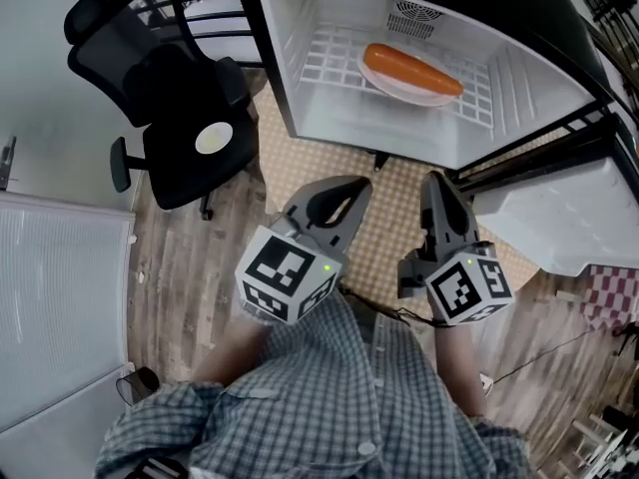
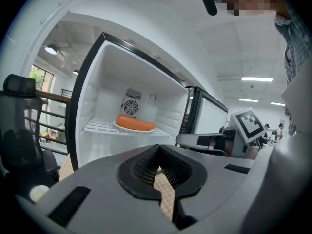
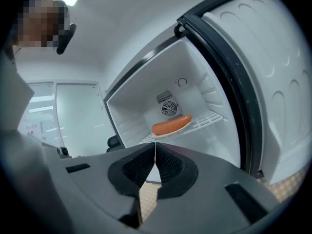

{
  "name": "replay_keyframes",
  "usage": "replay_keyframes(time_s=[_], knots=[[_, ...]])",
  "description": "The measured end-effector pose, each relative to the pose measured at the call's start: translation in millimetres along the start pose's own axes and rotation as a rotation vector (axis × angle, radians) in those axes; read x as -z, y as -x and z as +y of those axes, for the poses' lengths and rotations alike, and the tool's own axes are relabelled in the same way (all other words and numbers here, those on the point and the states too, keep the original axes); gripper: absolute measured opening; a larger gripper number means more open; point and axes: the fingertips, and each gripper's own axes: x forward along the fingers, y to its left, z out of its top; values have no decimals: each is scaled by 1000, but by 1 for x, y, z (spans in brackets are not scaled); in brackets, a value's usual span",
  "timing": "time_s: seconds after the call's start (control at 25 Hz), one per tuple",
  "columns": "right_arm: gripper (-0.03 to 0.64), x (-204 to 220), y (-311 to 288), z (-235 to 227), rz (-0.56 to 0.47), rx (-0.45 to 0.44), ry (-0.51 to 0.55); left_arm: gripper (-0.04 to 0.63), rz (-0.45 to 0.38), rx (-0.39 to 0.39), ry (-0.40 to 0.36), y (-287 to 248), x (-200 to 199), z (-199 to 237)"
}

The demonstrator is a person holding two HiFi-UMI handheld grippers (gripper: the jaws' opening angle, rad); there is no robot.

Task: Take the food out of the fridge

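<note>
While the left hand-held gripper [image 1: 351, 190] and right hand-held gripper [image 1: 436, 183] are closed and empty, the sausage [image 1: 411, 70] lies crosswise at upper centre, nearer the right.

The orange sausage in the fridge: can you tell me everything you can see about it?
The sausage is long, plump and orange-red, with smooth, slightly shiny skin and rounded ends. It looks whole and has no wrapper. It lies flat on its side along a pale oval plate. The plate sits on the white wire shelf inside the open fridge, in front of the round fan vent. Only the plate touches the sausage.
</note>
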Motion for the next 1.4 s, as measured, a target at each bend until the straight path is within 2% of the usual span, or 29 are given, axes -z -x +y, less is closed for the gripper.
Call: replay_keyframes(time_s=[0.2, 0.76, 1.08, 1.2, 1.4], knots=[[12, 1, -27, -12, 20, -64, -172, 5, 0, -56, 19, -6, 3, 1], [13, 10, -90, -31, 50, -111, -511, 5, 5, -196, 55, 5, 14, 7], [15, 10, -114, -39, 40, -77, -601, 5, 12, -227, 62, 12, 19, 11], [58, 10, -119, -44, 23, -58, -629, 5, 11, -227, 61, 13, 19, 13], [62, 6, -124, -48, 1, -40, -660, 5, 17, -218, 56, 12, 20, 13]])
